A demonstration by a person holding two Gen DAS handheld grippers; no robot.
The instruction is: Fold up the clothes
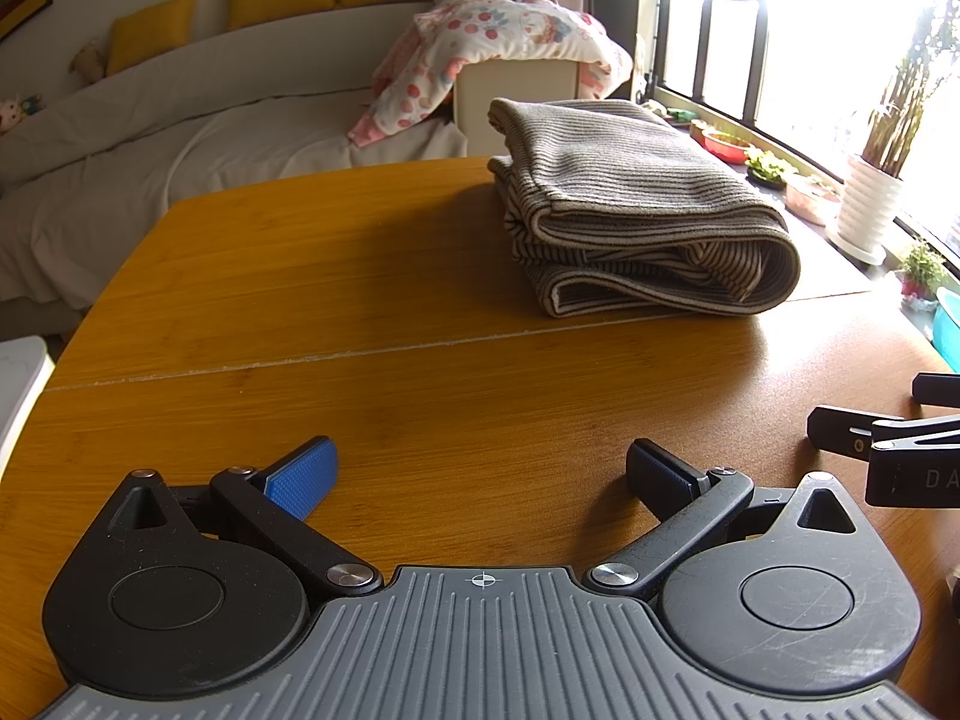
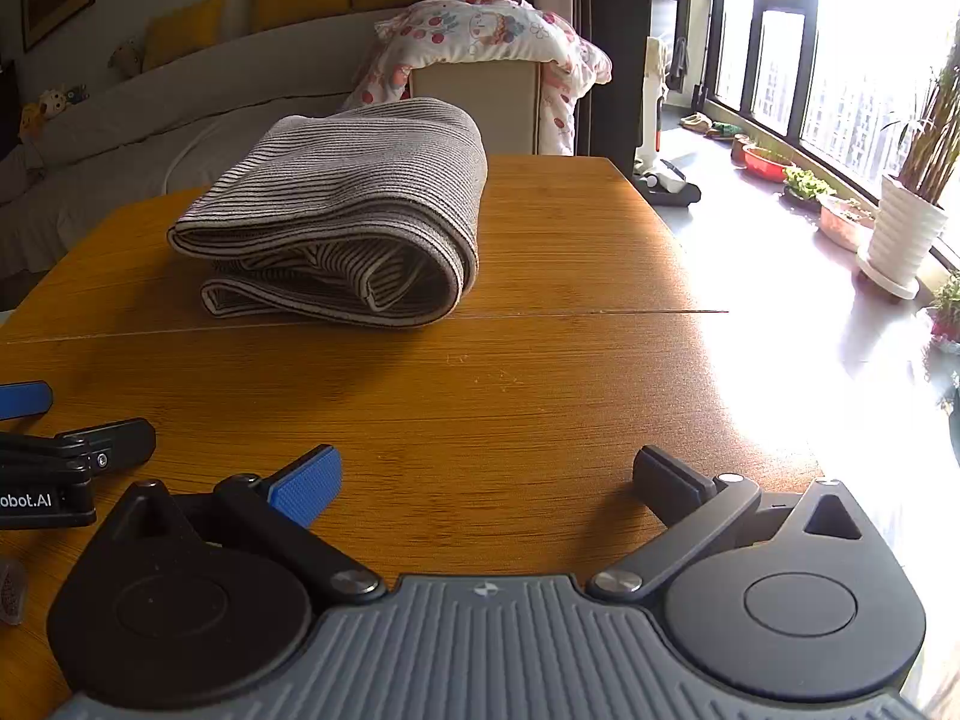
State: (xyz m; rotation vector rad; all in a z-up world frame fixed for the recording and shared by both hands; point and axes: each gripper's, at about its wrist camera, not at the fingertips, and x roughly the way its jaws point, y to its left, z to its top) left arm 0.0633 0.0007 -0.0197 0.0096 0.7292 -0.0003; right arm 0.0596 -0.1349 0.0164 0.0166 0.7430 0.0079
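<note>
Striped grey cloth lay folded in a thick bundle on the wooden table. Well short of it, the left gripper and right gripper hovered side by side, both spread wide and empty.

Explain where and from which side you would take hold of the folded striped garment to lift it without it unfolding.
Grip the rounded fold of the striped garment at its right end, coming in from the right side low over the wooden table. There the layers wrap into one bundle; the near edge shows loose, separate layers that would probably peel apart.
</note>
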